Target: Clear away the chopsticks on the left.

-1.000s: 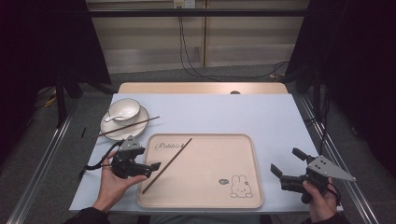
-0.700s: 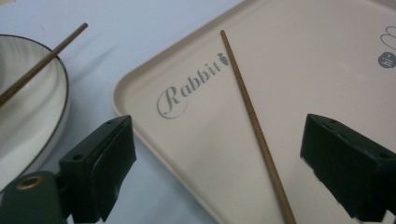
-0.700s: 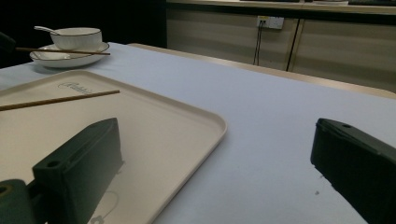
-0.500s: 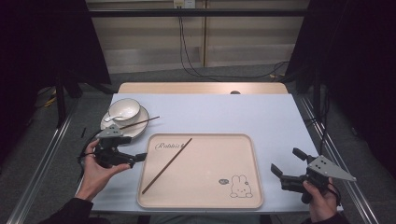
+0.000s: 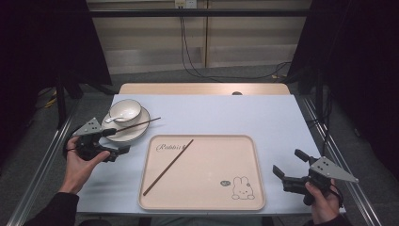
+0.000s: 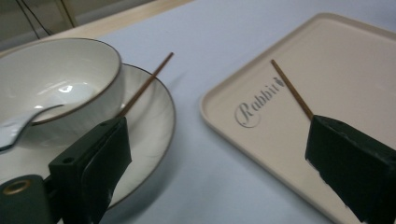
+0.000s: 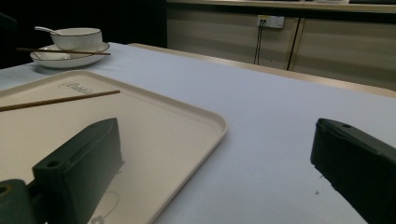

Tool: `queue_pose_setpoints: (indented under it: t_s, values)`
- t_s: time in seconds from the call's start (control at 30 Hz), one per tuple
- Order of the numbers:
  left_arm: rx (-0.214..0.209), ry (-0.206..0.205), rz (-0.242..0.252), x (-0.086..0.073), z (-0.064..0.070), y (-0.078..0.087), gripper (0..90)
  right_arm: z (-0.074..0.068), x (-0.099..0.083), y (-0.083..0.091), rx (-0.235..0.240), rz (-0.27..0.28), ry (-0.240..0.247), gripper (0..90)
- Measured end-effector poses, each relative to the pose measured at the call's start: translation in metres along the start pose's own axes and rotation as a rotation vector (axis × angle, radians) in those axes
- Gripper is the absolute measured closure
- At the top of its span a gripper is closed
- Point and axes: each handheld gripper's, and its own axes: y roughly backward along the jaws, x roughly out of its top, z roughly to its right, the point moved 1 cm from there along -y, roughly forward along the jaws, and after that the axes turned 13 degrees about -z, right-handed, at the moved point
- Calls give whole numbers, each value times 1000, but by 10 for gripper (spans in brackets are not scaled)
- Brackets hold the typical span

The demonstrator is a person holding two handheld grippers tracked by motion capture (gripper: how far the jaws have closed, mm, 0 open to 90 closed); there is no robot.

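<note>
One brown chopstick (image 5: 168, 166) lies slanted on the beige tray (image 5: 211, 188), near its "Rabbit" lettering. A second chopstick (image 5: 136, 124) rests across the white plate (image 5: 134, 133), which carries a white bowl (image 5: 125, 111) with a spoon (image 5: 115, 117). My left gripper (image 5: 120, 141) is open and holds nothing, just in front of the plate and left of the tray. In the left gripper view its jaws (image 6: 219, 163) frame the plate (image 6: 149, 121) and the tray corner (image 6: 327, 60). At the table's front right my right gripper (image 5: 287, 161) is open over bare tabletop beside the tray (image 7: 163, 126).
A pale blue cloth (image 5: 235, 113) covers the table, with a wooden strip (image 5: 202, 88) along the far edge. Metal rails (image 5: 329, 146) run down both sides. Cables (image 5: 197, 66) hang on the wall behind, and dark curtains stand left and right.
My left gripper has drawn back from the tray's left edge, moving left and toward the plate. The chopstick on the tray stays put. The right gripper has not moved.
</note>
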Motion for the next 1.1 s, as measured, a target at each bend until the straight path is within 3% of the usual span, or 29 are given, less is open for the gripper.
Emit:
queue_pose_setpoints:
  t_s: [0.23, 0.37, 0.43, 0.53, 0.6, 0.8, 0.97, 1.07, 1.1]
  values:
    - [37, 43, -8, -9, -30, 5, 70, 0, 0, 0, 8, 3, 0, 16]
    - [82, 66, -19, -15, -43, 6, 82, 0, 0, 0, 5, 3, 3, 16]
    - [60, 71, -30, -18, -49, 4, 99, 0, 0, 0, 1, 4, 3, 16]
    - [75, 40, -59, -21, -56, 0, 108, 0, 0, 0, 2, 3, 5, 16]
    - [74, 50, -72, -21, -59, -5, 107, 0, 0, 0, 0, 3, 3, 16]
    - [77, 10, -120, -16, -67, -15, 194, 0, 0, 0, 4, 1, 4, 16]
    - [72, 26, -168, -14, -71, -24, 301, 0, 0, 0, 7, 0, 4, 16]
    - [75, 30, -156, -15, -76, -28, 352, 0, 0, 0, 2, 2, 5, 16]
    - [56, 35, -156, -15, -78, -30, 359, 0, 0, 0, 5, 0, 5, 16]
